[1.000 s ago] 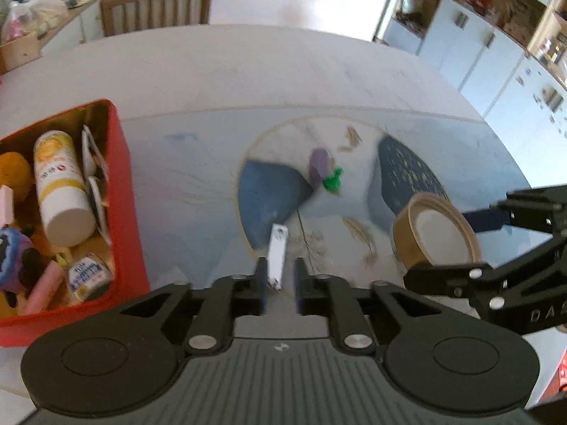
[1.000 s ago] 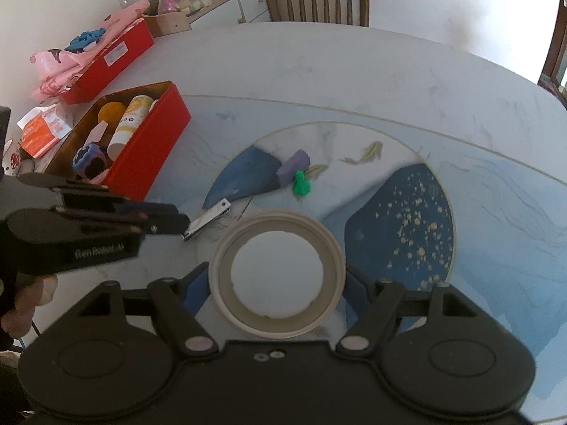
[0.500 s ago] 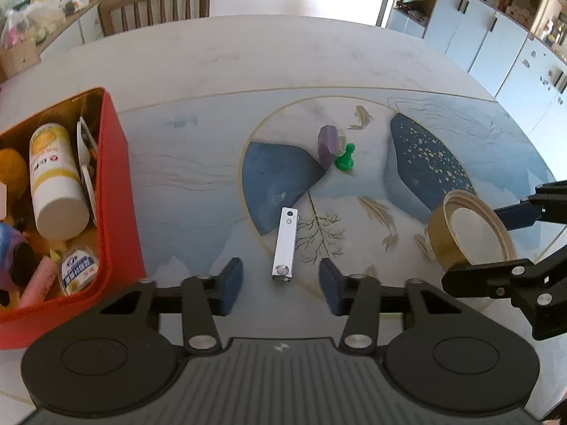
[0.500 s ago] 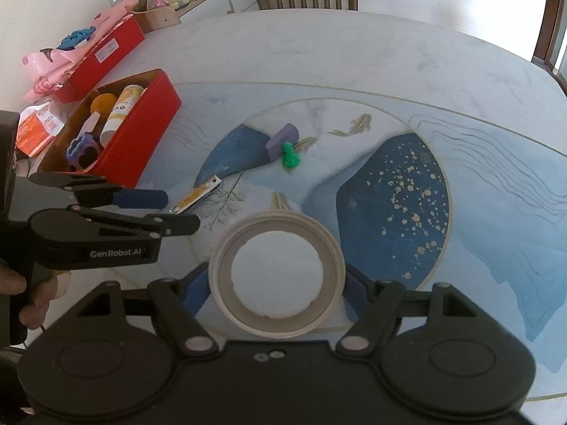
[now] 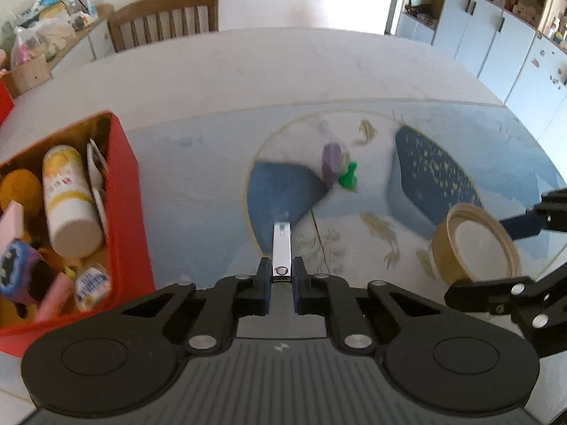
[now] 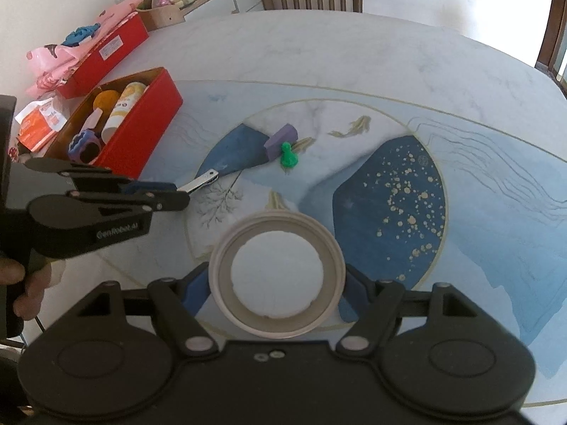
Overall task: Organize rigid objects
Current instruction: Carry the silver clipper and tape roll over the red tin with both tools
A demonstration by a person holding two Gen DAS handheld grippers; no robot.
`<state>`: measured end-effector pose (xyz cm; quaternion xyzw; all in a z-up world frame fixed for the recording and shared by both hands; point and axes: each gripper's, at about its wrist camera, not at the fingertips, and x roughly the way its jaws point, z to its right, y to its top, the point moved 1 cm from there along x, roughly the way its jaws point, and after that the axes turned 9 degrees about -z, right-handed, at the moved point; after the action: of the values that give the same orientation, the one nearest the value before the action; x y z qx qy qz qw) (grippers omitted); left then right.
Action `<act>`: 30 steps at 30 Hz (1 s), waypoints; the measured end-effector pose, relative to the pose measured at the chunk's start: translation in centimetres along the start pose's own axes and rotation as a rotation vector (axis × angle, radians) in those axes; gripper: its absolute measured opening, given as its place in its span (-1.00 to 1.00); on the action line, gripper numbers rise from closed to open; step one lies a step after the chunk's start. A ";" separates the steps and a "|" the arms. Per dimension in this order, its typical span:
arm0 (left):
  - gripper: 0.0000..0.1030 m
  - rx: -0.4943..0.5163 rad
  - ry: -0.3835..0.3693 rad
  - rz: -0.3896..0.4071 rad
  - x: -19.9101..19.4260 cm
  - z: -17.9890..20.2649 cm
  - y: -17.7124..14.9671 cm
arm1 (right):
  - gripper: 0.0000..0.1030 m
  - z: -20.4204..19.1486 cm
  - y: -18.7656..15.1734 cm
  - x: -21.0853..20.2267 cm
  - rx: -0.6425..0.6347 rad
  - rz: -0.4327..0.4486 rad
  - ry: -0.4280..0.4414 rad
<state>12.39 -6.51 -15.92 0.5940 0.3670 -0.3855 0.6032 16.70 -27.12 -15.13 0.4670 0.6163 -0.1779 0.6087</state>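
My left gripper (image 5: 281, 271) is shut on the near end of a silver nail clipper (image 5: 281, 244), which points away from me over the table; it also shows in the right wrist view (image 6: 202, 181). My right gripper (image 6: 276, 283) is shut on a beige tape roll (image 6: 276, 276), seen from the left as a brown ring (image 5: 475, 244). A purple block (image 6: 280, 140) and a green pawn (image 6: 288, 156) stand together mid-table. A red box (image 5: 124, 191) of small items lies at the left.
The red box holds a yellow-white bottle (image 5: 69, 198), an orange ball and several small things. A second red box (image 6: 106, 53) with pink cloth lies at the far left. A wooden chair (image 5: 163, 21) stands behind the table. Cabinets (image 5: 496, 35) stand at the right.
Half a second ago my left jaws were open around the nail clipper on the table; now they are shut on its near end. The right gripper keeps holding the tape roll.
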 end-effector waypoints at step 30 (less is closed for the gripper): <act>-0.79 -0.153 0.014 0.183 -9.9 -10.6 2.5 | 0.47 -8.9 7.1 -2.2 -0.183 0.098 0.040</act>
<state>10.53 4.39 -6.18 0.5800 0.3439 -0.2957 0.6767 16.69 -17.34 -8.90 0.4425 0.6183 -0.0817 0.6444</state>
